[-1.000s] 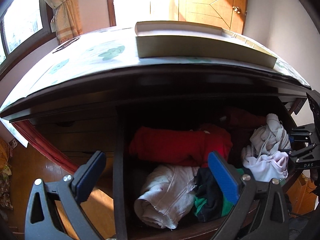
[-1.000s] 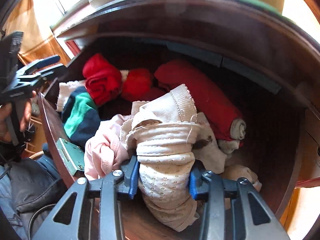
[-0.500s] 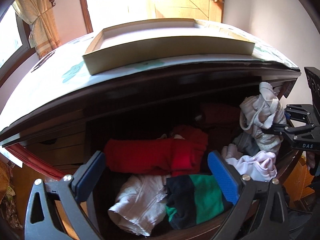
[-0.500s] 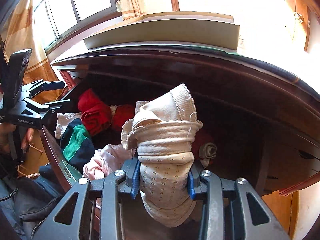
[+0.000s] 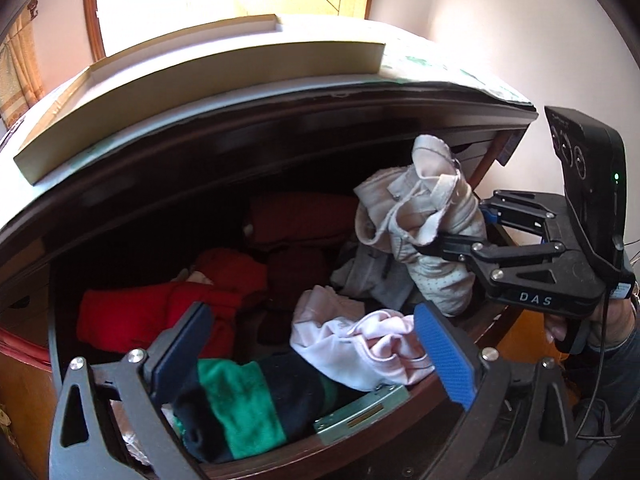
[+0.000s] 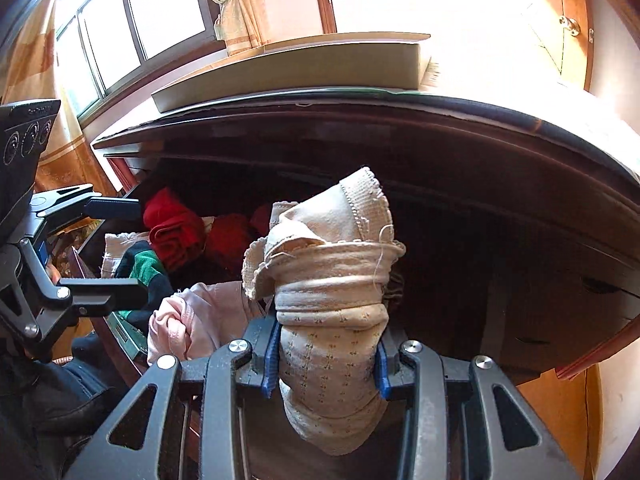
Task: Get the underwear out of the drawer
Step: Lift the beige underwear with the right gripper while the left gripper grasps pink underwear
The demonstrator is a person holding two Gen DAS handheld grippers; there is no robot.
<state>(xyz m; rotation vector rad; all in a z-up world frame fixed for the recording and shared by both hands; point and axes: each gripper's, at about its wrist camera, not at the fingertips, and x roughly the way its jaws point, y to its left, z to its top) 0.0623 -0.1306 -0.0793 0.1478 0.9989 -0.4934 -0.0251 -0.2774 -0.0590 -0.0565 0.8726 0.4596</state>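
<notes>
The dark wooden drawer (image 5: 320,446) stands open, full of rolled clothes. My right gripper (image 6: 326,360) is shut on a cream dotted roll of underwear (image 6: 328,320), held upright above the drawer's right end. In the left wrist view the same roll (image 5: 424,220) hangs between the right gripper's black fingers (image 5: 452,242). My left gripper (image 5: 312,356) hovers over the drawer's front, its jaws wide and closing. Below its gap lie a pink garment (image 5: 360,344) and a green-and-navy one (image 5: 248,400); neither pad touches them.
Red rolls (image 5: 132,316) fill the drawer's left and back, and a grey piece (image 5: 368,276) lies under the lifted roll. A shallow cream box (image 5: 200,80) sits on the dresser top. A metal lock plate (image 5: 360,416) marks the drawer's front edge.
The right gripper has lifted the cream roll up out of the pile. The left gripper has swept right along the drawer, from the white and red rolls to the green-and-navy and pink ones.
</notes>
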